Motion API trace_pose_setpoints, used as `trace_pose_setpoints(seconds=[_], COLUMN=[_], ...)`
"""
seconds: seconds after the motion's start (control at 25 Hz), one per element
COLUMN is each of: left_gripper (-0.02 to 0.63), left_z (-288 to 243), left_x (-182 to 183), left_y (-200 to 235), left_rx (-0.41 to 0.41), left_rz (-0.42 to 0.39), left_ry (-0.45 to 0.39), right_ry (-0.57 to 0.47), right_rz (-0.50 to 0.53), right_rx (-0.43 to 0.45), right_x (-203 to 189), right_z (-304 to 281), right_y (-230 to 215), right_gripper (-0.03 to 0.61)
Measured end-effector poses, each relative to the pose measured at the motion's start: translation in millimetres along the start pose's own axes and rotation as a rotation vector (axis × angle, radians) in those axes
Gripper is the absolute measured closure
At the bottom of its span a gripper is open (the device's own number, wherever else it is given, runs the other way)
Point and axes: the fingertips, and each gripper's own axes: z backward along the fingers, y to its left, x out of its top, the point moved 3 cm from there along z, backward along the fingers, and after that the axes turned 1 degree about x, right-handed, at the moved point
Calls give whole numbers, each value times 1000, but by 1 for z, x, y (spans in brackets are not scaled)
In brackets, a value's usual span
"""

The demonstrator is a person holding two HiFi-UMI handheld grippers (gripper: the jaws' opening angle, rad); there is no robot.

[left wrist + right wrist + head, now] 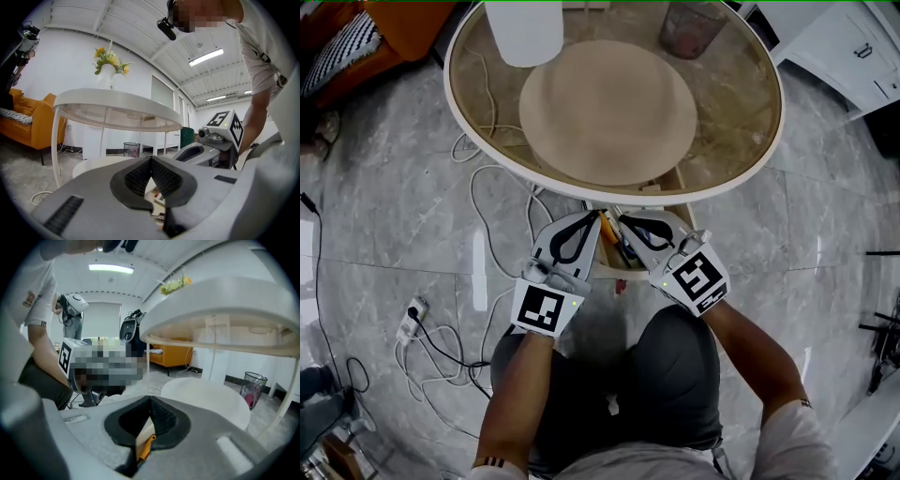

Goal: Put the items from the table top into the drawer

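Both pairs of jaws are closed tip to tip, gripping nothing. The left gripper (592, 219) and right gripper (623, 221) point side by side over the open drawer (679, 180), where an orange tool (146, 447) lies. On the table (731, 103) only a white vase (525, 28) stands, upright at the far rim. It is nearer the left gripper, with bare glass between.

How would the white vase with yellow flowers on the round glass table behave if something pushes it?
The white vase carries yellow flowers above its mouth, so a high push might tip it. The round glass table top looks smooth, so a low push may slide it. The vase is possibly ceramic, thus fragile.
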Motion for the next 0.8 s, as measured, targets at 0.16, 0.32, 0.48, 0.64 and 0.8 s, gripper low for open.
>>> trace_pose_setpoints(seconds=[0.16,0.32,0.48,0.64,0.8], left_gripper=[614,614,614,614,614], left_z=[12,28,37,42,44], left_x=[22,45,70,106,152], left_y=[-5,-7,-16,-25,-32], left_rx=[9,13,1,-14,-19], left_rz=[19,12,4,-16,-14], left_ry=[-4,-4,17,35,40], right_ry=[-79,-149,-187,-210,-241], right_rz=[34,40,-3,-27,-51], right_rx=[22,41,49,53,50], right_x=[35,62,91,126,169], right_z=[17,32,46,61,77], right_y=[14,27,35,37,35], right_gripper=[578,578,578,578,578])
